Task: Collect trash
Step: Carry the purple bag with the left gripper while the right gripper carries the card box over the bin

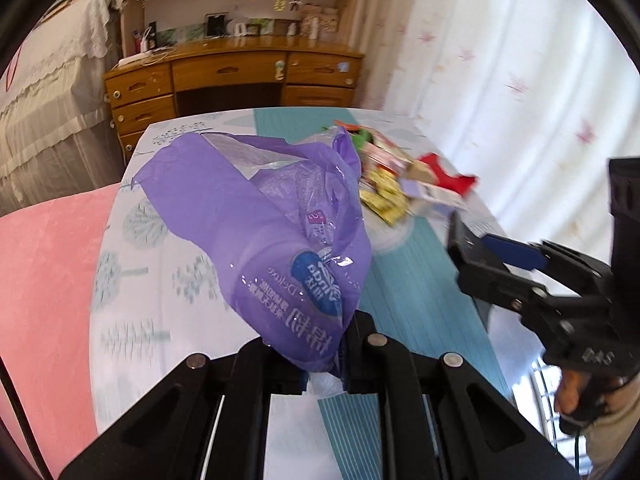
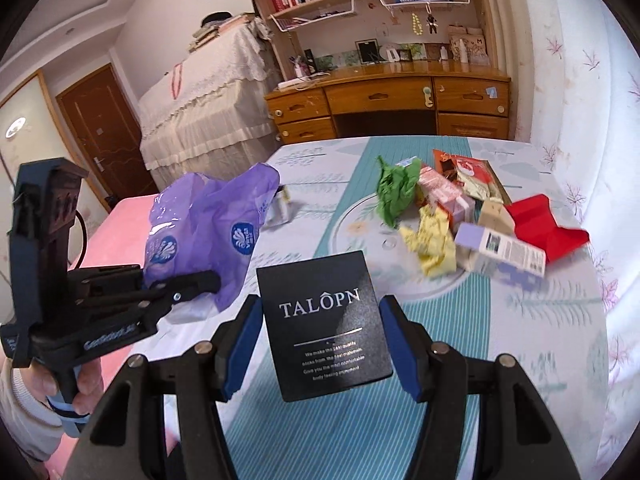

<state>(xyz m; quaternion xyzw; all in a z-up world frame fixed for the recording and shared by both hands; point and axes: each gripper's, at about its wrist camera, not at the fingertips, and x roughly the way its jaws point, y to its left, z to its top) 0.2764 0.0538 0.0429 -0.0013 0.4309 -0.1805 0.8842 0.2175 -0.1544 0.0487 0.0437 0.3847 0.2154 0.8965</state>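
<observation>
My left gripper (image 1: 324, 360) is shut on the lower end of a crumpled purple plastic bag (image 1: 256, 216), which hangs lifted above the table; the right wrist view shows this gripper (image 2: 208, 280) and the bag (image 2: 224, 216) at the left. My right gripper (image 2: 322, 344) is shut on a black box (image 2: 324, 320) printed TALOPN, its blue pads against both sides, and it appears at the right edge (image 1: 472, 248). A trash pile lies at the far right of the table: green crumpled paper (image 2: 396, 192), yellow paper (image 2: 432, 244), a lilac carton (image 2: 500, 248), red paper (image 2: 548, 228).
The table wears a pale cloth with a teal striped runner (image 2: 520, 320). A small box (image 2: 280, 208) stands behind the bag. A pink surface (image 1: 44, 280) lies left of the table. Beyond are a wooden desk (image 2: 384, 100) and a draped bed; a curtain hangs on the right.
</observation>
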